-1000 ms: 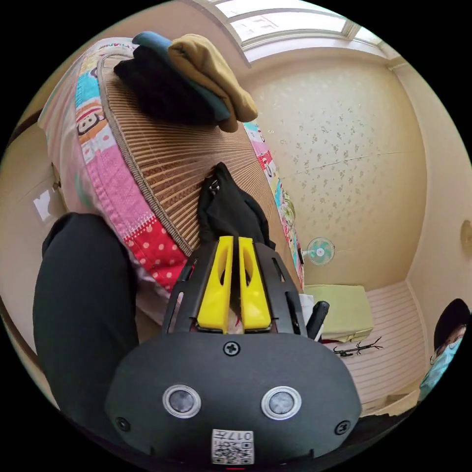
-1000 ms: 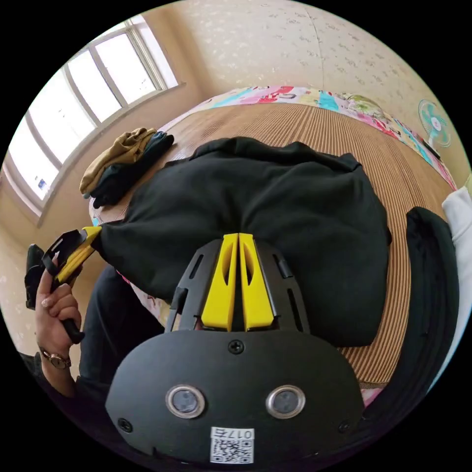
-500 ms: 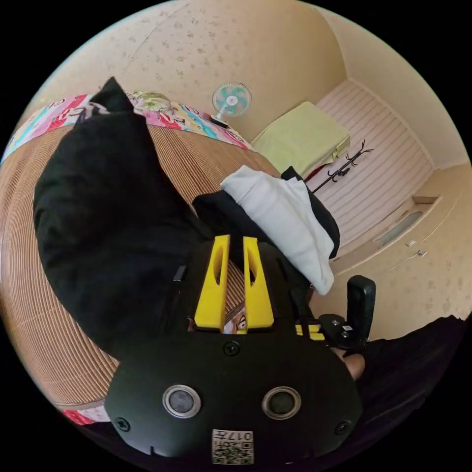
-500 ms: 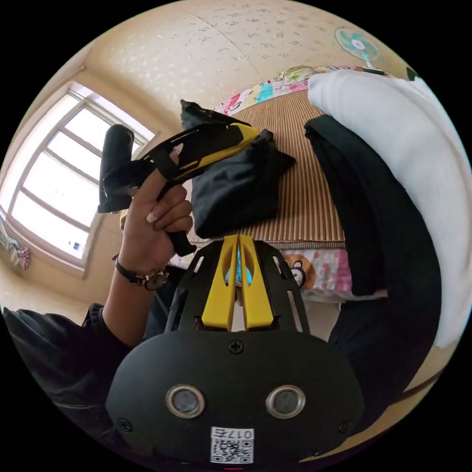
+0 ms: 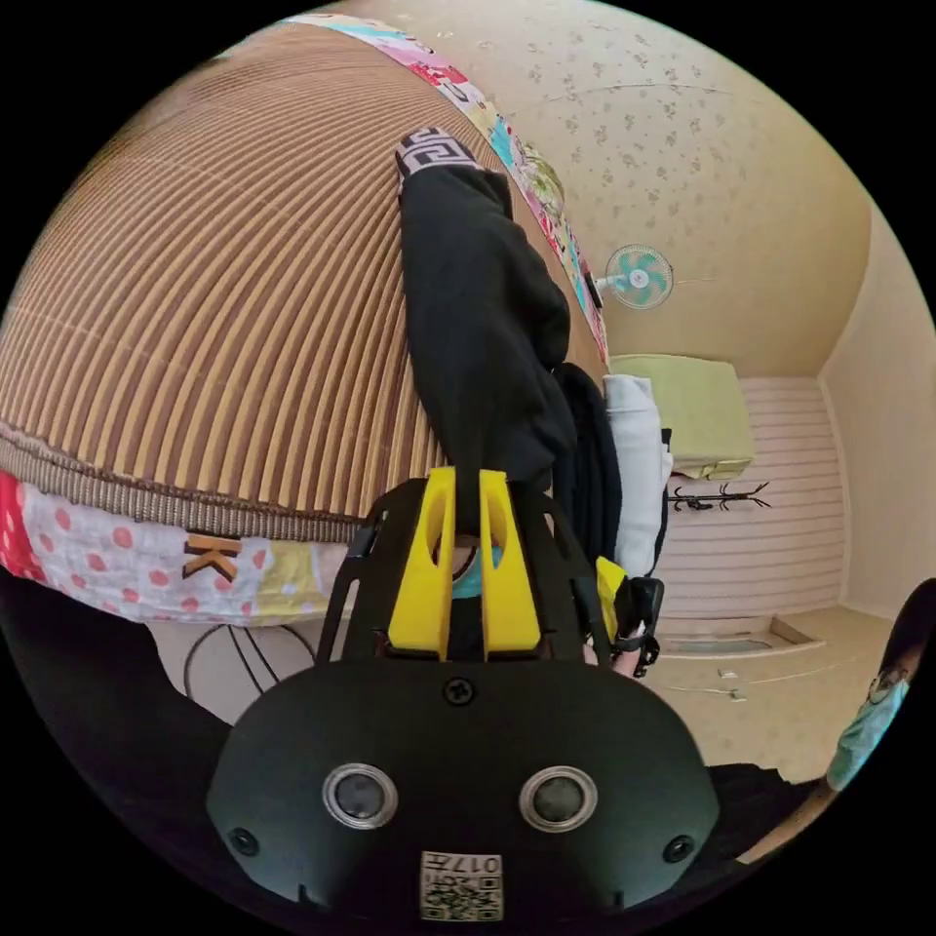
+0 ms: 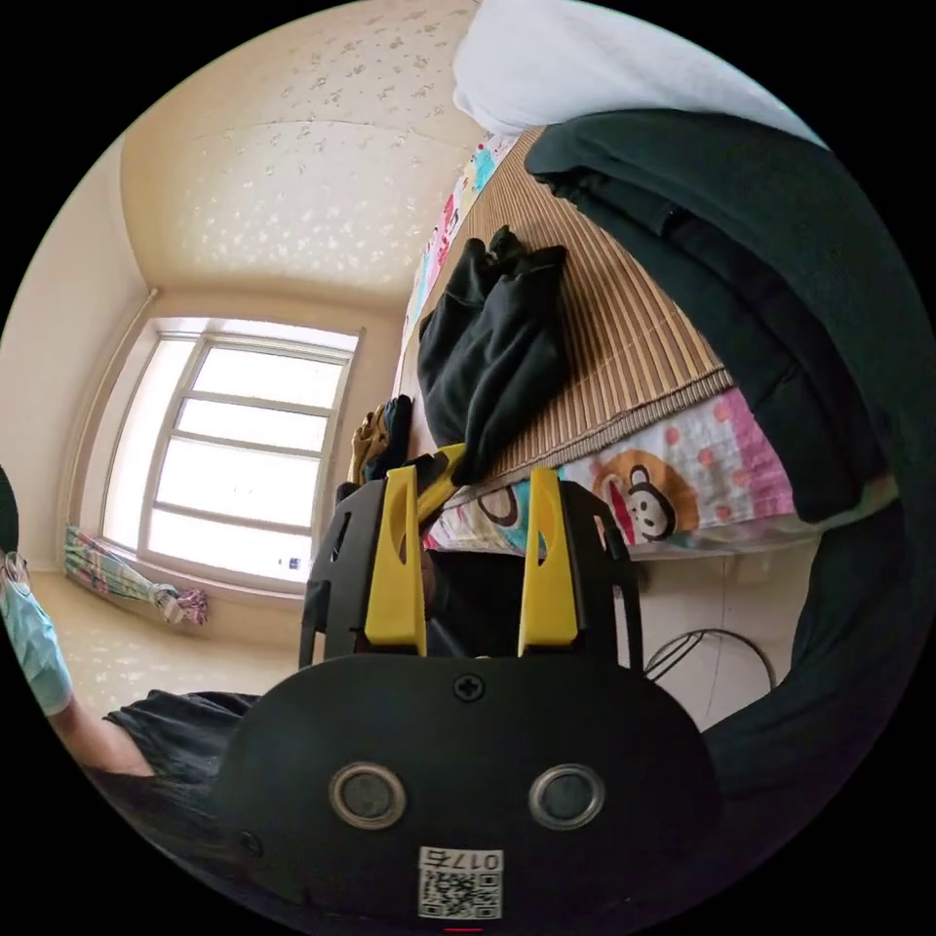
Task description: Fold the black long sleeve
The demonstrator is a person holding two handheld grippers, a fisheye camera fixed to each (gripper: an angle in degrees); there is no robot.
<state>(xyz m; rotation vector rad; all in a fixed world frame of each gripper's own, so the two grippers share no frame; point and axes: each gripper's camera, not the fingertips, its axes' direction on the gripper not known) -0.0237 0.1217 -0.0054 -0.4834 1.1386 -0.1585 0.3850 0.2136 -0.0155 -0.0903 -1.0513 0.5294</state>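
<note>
left hand-held gripper (image 5: 466, 487) pinched on edge of bunched black long-sleeve garment (image 5: 483, 312) lying on striped bamboo-mat bed (image 5: 214, 292); right hand-held gripper (image 6: 471, 487) spread apart, gripping nothing.

Black long sleeve (image 5: 483, 322) bunched in a loose elongated heap on the striped bamboo mat (image 5: 214, 292), near the mat's edge; patterned grey-white cuff at its far end, near end hanging just over the mat edge.
</note>
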